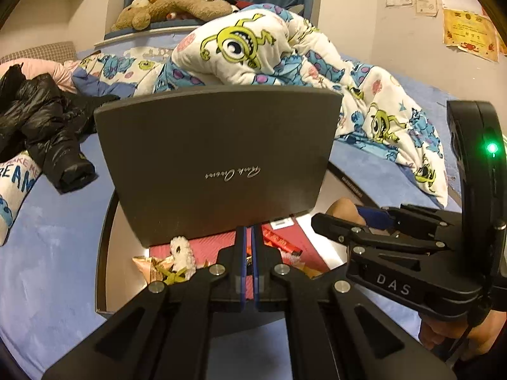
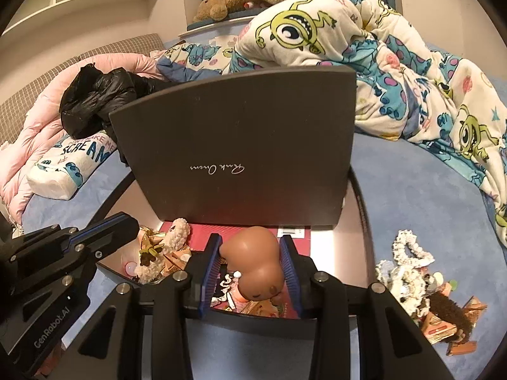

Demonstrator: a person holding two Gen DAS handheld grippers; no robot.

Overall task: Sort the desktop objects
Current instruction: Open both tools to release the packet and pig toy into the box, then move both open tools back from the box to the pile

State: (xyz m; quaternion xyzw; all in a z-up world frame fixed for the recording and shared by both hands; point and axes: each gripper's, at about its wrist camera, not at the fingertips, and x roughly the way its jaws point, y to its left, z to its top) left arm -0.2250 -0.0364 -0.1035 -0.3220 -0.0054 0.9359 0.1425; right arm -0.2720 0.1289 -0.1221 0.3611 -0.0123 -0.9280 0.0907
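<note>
From your left wrist, your left claw (image 1: 249, 247) has its blue pads pressed together with nothing between them, pointing at the foot of the raised dark lid (image 1: 215, 161) of a box that sits on the bed. Under the lid's edge lie a red card (image 1: 215, 243), a small white plush (image 1: 181, 255) and snack packets (image 1: 149, 266). Your right claw (image 1: 329, 221) reaches in from the right side, beside the box's right edge; you cannot tell its state from here

From your right wrist, your right claw (image 2: 250, 262) is clamped on a brown figurine (image 2: 253, 259), both blue pads against its sides, held just above the box's contents in front of the lid (image 2: 240, 145). Your left claw (image 2: 126, 224) points in from the left, near a cream plush (image 2: 172, 232). Out on the blue bedsheet (image 2: 396, 196) to the right, well apart from the box, lies a heap of white crocheted pieces (image 2: 408, 269) and small toys (image 2: 450, 319)
</note>
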